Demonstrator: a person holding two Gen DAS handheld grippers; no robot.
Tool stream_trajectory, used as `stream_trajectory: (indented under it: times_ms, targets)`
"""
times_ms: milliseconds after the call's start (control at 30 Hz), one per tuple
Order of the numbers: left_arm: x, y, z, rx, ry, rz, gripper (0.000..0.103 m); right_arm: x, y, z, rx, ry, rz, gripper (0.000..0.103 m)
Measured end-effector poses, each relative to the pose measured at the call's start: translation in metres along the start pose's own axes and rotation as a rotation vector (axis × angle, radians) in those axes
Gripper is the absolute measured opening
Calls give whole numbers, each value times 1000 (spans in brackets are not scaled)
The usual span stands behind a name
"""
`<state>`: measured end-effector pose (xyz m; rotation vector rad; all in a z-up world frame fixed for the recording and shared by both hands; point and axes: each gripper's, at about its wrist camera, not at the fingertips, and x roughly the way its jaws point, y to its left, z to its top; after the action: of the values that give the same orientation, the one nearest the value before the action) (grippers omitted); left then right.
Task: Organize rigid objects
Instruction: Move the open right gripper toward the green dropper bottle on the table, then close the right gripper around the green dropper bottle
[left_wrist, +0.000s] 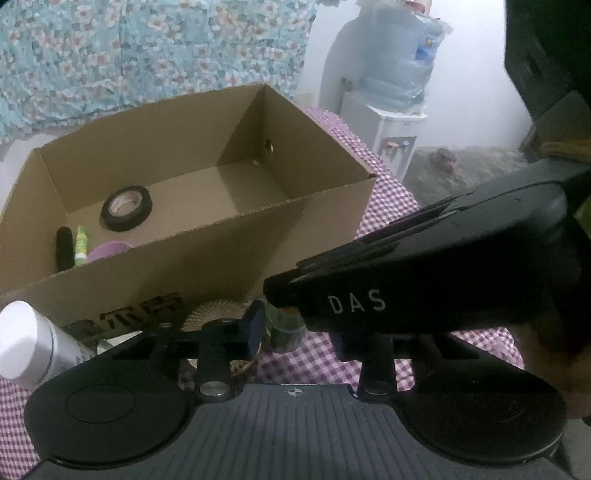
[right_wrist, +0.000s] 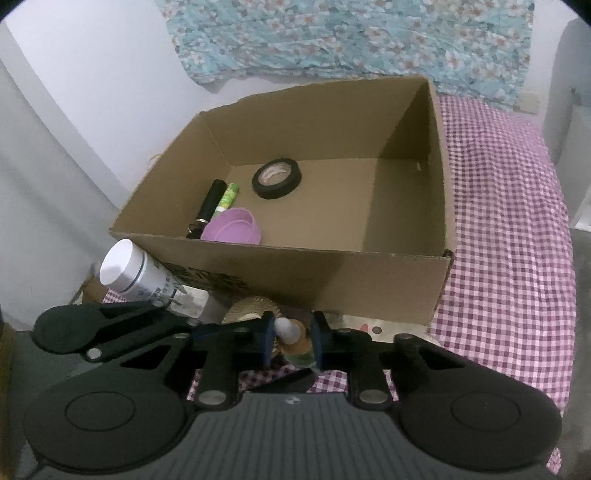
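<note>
1. Room: pale wall, a floral cloth hung behind, and a table under a purple-checked cloth (right_wrist: 509, 206). A water dispenser (left_wrist: 391, 122) stands off past the table's far corner.
2. The cardboard box (right_wrist: 369, 288) sits open on the cloth. Inside: black tape roll (right_wrist: 276, 178), black tube (right_wrist: 208, 206), green stick (right_wrist: 227, 197), purple lid-like dish (right_wrist: 232, 230).
3. Task's thing now: a small bottle (right_wrist: 295, 338) with a pale pointed cap and green label, standing on the cloth just in front of the box's near wall.
4. My right gripper (right_wrist: 293, 341) has its jaws drawn in narrow, one pad at each side of the bottle; they look to be pressing on it.
5. My left gripper (left_wrist: 295, 328) is narrow too. Its right finger is hidden under the other tool's body, so I cannot tell whether it grips the same bottle (left_wrist: 286, 328).
6. Handling, my guess: light, stiff, smooth-sided, likely slippery. Hold the body below the cap, not the taper.
7. In the way: the box's near wall must be cleared on the lift. A spiky gold round thing (right_wrist: 251, 310) and a white-capped canister (right_wrist: 136, 275) crowd the left. Two tools on one small bottle risk knocking it over.
</note>
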<state>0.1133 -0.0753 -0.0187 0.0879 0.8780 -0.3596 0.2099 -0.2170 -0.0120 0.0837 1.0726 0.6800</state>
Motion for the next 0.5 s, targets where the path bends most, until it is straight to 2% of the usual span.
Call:
stream_trajectory:
  times_ms: [167,500]
  targets:
    - [0,-1,1,-15,8,0,24,-2,4,-2,-6,-1,-21,21]
    - [-5,-6,-2,-30,26,-26,23,-12,6,-9,37,18,-38,21]
